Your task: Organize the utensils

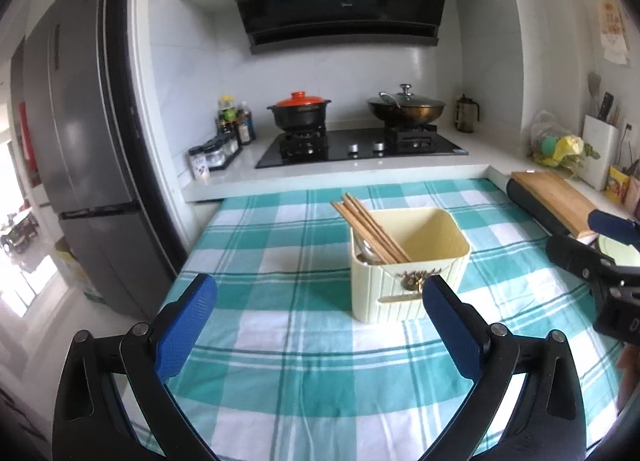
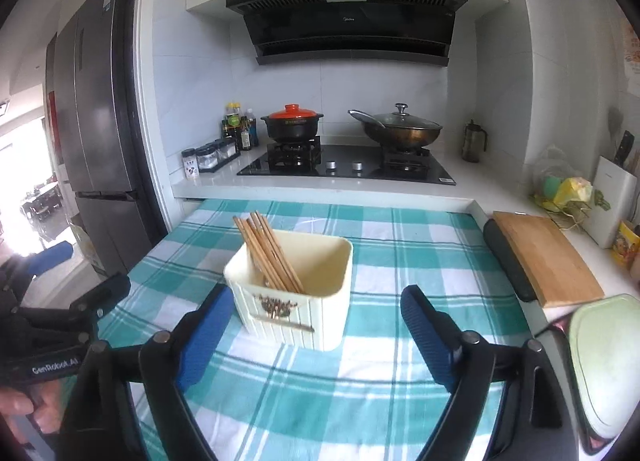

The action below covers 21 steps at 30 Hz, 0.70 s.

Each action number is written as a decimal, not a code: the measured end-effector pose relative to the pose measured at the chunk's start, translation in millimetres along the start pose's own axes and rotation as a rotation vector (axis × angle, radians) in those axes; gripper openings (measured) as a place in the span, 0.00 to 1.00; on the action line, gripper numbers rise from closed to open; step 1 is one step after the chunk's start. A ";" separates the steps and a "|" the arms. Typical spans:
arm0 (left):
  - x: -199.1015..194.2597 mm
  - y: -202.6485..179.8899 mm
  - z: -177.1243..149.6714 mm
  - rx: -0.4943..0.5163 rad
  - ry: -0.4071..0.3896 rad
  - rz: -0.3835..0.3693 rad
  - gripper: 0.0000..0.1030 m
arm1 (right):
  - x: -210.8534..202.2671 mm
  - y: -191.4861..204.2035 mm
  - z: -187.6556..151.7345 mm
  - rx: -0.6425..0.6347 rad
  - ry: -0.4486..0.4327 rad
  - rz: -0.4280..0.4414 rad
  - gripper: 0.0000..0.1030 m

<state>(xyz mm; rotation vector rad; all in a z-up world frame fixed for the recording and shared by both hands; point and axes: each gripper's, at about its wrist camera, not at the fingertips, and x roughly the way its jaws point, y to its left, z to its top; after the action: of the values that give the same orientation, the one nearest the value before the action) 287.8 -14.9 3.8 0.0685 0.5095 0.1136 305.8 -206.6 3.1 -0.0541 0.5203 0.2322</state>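
Note:
A cream utensil holder [image 1: 408, 277] stands on the teal checked tablecloth [image 1: 304, 373]. It also shows in the right wrist view [image 2: 296, 301]. Several wooden chopsticks [image 1: 368, 229] lean to the left inside it, also seen in the right wrist view [image 2: 268, 253]. A metal spoon [image 1: 366, 251] lies beside them in the holder. My left gripper [image 1: 320, 305] is open and empty, just in front of the holder. My right gripper [image 2: 316, 313] is open and empty, its fingers either side of the holder's front.
A wooden cutting board [image 2: 548, 257] lies on the counter to the right, with a pale green plate [image 2: 608, 361] nearer. The stove [image 1: 360, 147] with two pots stands behind, spice jars [image 1: 216, 153] at its left. A fridge [image 1: 92, 141] stands at the left.

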 end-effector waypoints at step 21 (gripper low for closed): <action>-100.8 7.3 -25.8 -0.010 -0.060 0.015 1.00 | -95.5 35.0 -34.9 -0.014 -0.073 -0.029 1.00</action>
<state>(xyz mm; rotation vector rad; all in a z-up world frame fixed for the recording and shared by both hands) 187.1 -19.4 30.6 0.0654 0.4480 0.1288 200.2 -196.1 20.8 -0.0664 0.4454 0.2086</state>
